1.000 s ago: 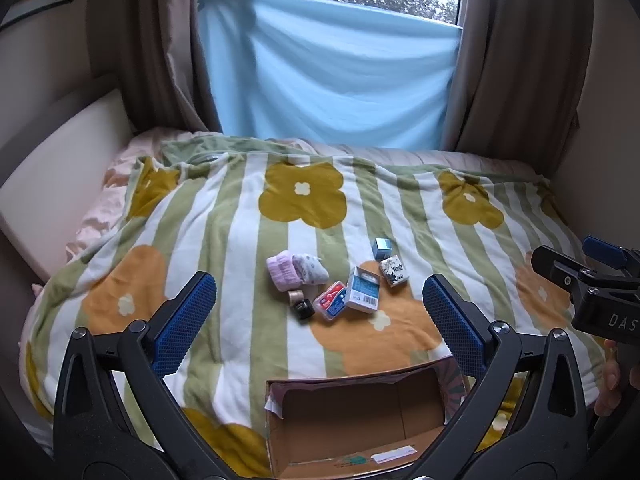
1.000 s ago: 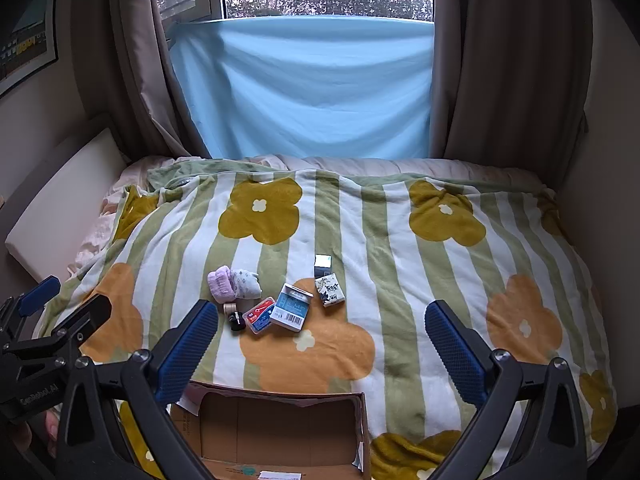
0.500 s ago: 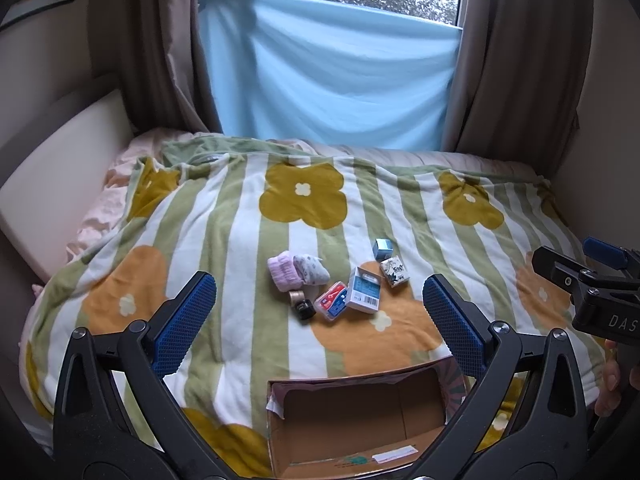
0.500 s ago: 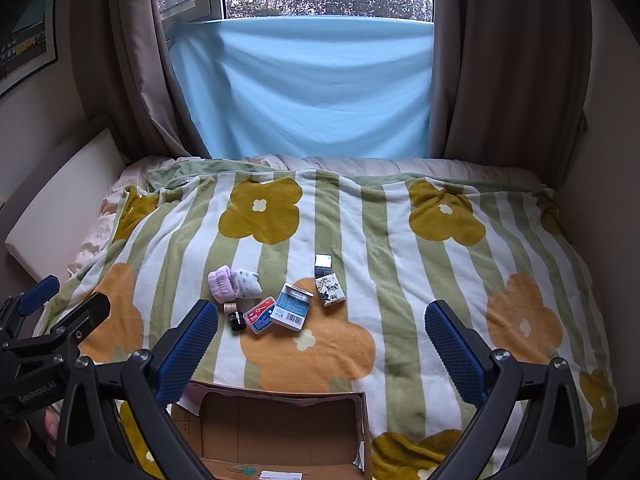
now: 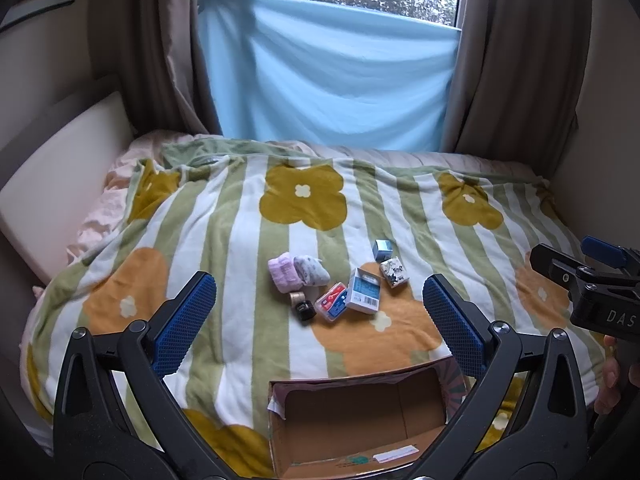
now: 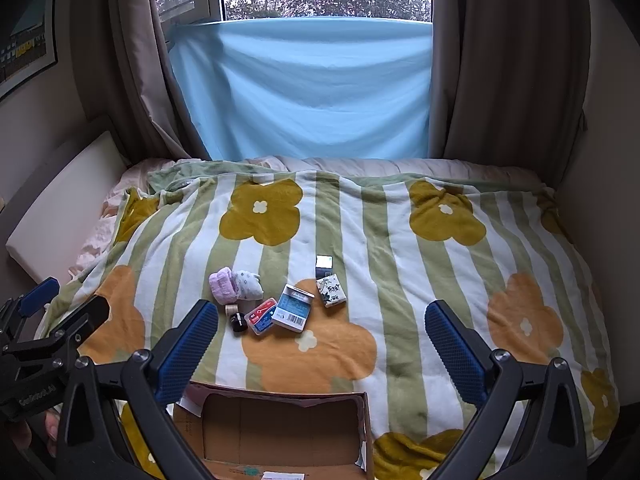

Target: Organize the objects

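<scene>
Small items lie together on the flowered blanket (image 5: 240,240): a pink sock roll (image 5: 283,272), a patterned sock roll (image 5: 312,270), a blue-white box (image 5: 363,291), a red-blue case (image 5: 331,307), a floral box (image 5: 394,272), a blue cube (image 5: 382,249), a tape roll (image 5: 297,298) and a black item (image 5: 305,309). An open empty cardboard box (image 5: 356,416) stands at the near edge. My left gripper (image 5: 316,312) is open and empty above the box. My right gripper (image 6: 320,340) is open and empty, held to the right; the items (image 6: 294,308) and box (image 6: 280,432) show there too.
A white headboard cushion (image 5: 52,176) runs along the left. Brown curtains (image 5: 516,60) and a blue cloth (image 5: 328,72) cover the window behind the bed. A wall stands at the right of the bed (image 6: 592,160).
</scene>
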{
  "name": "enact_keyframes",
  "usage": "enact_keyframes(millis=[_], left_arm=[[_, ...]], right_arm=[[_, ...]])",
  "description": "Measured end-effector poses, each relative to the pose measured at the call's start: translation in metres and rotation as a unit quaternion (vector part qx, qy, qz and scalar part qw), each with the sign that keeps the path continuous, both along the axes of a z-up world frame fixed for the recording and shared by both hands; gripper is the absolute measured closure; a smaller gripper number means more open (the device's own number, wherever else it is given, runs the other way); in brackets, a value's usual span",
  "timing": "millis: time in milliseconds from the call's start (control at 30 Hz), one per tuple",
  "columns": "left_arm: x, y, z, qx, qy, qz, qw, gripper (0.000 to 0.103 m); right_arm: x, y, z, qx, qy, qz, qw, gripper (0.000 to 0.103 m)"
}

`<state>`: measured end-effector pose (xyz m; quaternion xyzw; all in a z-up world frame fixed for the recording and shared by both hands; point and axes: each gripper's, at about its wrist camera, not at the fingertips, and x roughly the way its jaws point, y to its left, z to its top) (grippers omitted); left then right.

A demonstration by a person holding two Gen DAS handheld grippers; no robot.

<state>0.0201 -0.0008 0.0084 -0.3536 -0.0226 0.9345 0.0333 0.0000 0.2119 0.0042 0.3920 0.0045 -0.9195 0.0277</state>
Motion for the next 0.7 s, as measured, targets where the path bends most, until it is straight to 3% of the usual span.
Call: enact_keyframes(millis=[400, 700], left_arm=[[0.000, -0.002, 0.003, 0.005, 0.000, 0.001, 1.0000, 0.000], [-0.013, -0.015, -0.005, 0.011, -0.023, 0.007, 0.9997, 0.000]], right_arm=[[-0.001, 0.000, 0.001, 0.000, -0.001, 0.001, 1.000, 0.000], [-0.014, 0.003, -0.006, -0.001, -0.018, -0.006, 1.000, 0.000]])
